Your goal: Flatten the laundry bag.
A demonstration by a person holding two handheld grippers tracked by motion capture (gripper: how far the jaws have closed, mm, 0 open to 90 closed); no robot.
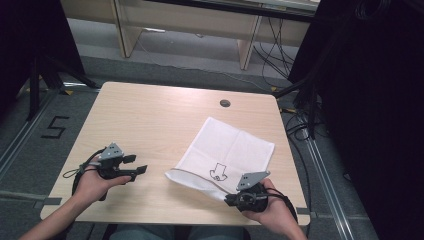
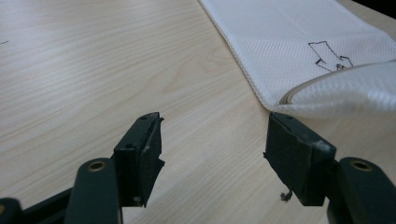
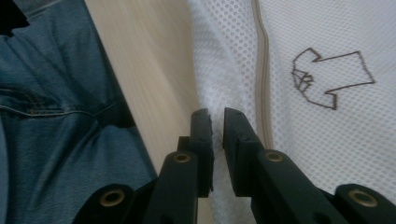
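Right gripper (image 3: 217, 122) fingers pinching mesh bag (image 1: 230, 147) edge, fold hiding contact, left gripper (image 2: 212, 140) fingers spread.

Left hand-held gripper (image 1: 136, 165): black body, two blocky black jaws with scuffed, chipped pads, brass-coloured rivets at the pivots, a grey three-cornered plate on top, a black cable looping behind. Right hand-held gripper (image 1: 231, 199): same black build, same grey plate. Bare forearms, blue denim jeans (image 3: 51, 121) below.
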